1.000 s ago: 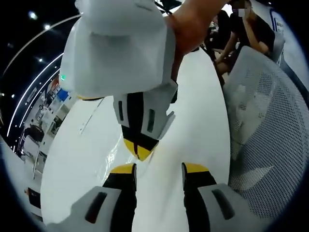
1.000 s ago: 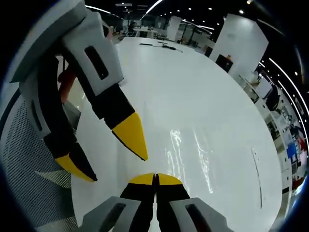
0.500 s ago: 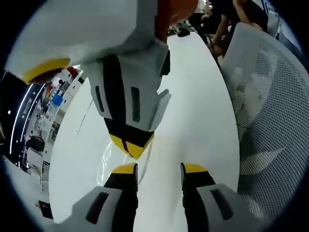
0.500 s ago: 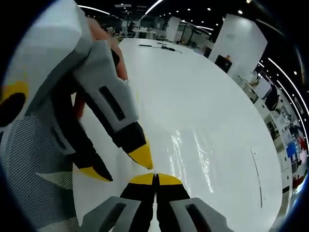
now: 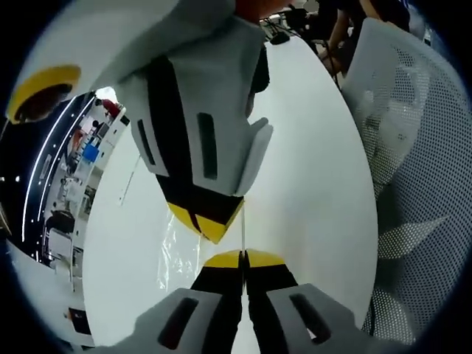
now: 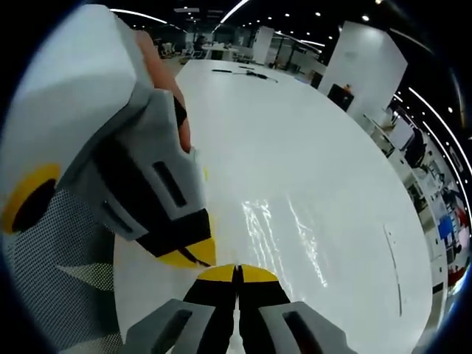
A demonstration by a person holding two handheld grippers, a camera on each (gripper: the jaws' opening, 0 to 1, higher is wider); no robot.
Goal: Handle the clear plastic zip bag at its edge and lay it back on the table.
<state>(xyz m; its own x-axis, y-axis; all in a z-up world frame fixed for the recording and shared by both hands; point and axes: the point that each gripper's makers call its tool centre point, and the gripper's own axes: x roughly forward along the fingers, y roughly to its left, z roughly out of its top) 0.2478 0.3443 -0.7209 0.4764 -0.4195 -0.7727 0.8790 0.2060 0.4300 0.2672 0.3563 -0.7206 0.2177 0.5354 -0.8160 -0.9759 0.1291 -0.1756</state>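
The clear plastic zip bag (image 6: 284,236) lies glossy on the white table (image 6: 295,140), its near edge running in under both grippers. My right gripper (image 6: 237,270) is shut on that edge. My left gripper (image 5: 242,255) is also shut, with a thin strip of the bag's edge (image 5: 242,232) standing up between its jaws. The bag's sheen (image 5: 177,254) spreads to the left of it. The two grippers almost touch: the right gripper (image 5: 211,230) hangs tip-down just above my left jaws, and the left gripper (image 6: 190,254) sits just left of my right jaws.
A white mesh chair (image 5: 417,184) stands close against the table's edge, also seen as mesh chair (image 6: 66,287). People sit at the far end (image 5: 346,18). A thin dark strip (image 6: 393,269) lies on the table to the right, and small items (image 6: 247,70) at the far end.
My left gripper has closed from open onto the bag's edge. The two grippers have drawn nearer to each other. The right gripper has stayed shut throughout.
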